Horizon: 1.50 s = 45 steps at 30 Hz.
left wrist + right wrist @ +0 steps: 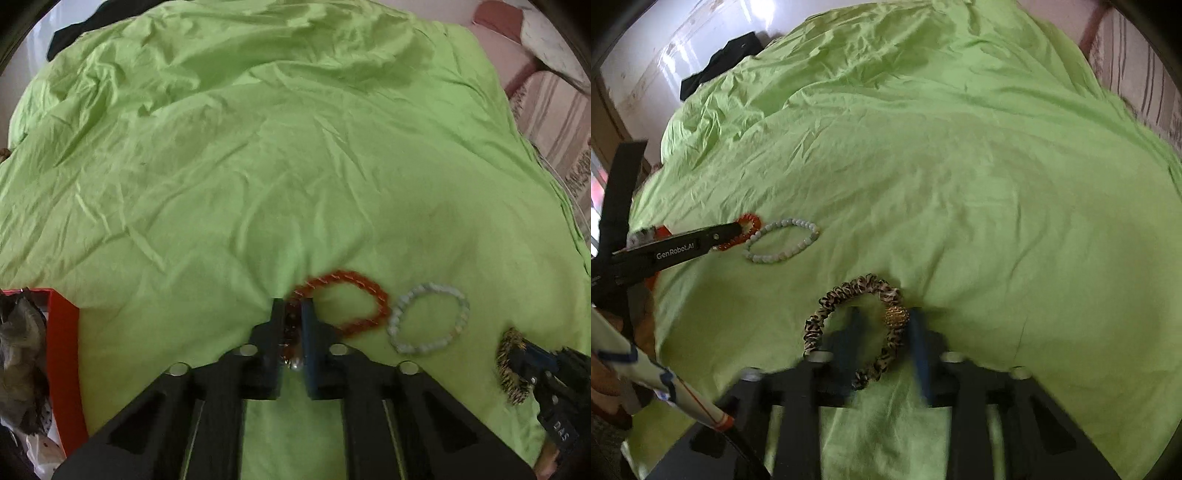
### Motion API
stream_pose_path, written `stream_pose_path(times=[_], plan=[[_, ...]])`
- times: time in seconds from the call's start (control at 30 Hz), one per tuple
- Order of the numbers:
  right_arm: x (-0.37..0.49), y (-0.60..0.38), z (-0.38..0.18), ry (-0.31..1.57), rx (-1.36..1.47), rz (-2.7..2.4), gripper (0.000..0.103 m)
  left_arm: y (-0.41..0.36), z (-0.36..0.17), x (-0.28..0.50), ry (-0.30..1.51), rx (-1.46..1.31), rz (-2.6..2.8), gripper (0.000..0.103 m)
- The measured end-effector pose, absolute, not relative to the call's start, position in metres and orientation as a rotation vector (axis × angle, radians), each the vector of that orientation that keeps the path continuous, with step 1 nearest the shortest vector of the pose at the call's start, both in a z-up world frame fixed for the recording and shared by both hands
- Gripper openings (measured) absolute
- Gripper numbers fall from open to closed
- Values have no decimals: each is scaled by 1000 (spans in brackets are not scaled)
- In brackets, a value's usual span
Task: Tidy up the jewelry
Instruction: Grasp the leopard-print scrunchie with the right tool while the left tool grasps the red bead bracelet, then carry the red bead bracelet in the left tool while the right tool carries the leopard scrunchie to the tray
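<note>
Orange beaded bracelet (345,306) touching pale beaded bracelet (428,319); leopard-print bracelet (849,325), gold bead, lying apart.

From each wrist we look steeply down, close over the green sheet (295,166). Both views share the pale bead bracelet (428,319), and each catches the other gripper at its edge.

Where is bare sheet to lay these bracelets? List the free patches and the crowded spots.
Free: the wide green sheet beyond the bracelets. Crowded: the near strip, with orange bracelet, pale bead bracelet and leopard-print scrunchie bracelet in a row, and the red box at its left.
</note>
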State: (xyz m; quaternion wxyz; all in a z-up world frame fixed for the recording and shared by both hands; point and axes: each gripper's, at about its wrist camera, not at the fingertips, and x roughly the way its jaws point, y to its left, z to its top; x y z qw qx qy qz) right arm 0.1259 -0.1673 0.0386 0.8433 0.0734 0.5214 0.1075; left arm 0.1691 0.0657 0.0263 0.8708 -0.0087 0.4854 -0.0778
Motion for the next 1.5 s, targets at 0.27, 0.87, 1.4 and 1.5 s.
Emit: stream_pose_path(times=[0.27, 0.87, 1.4, 1.5], plan=[[116, -179, 72, 1012, 270, 268, 14, 62, 76, 116, 944, -54, -216, 7], [74, -149, 104, 956, 258, 321, 14, 134, 201, -42, 726, -50, -195, 7], [28, -51, 134, 963, 234, 536, 14, 266, 182, -89, 727, -152, 18, 7], [21, -19, 137, 981, 218, 597, 14, 274, 171, -88, 741, -170, 14, 7]])
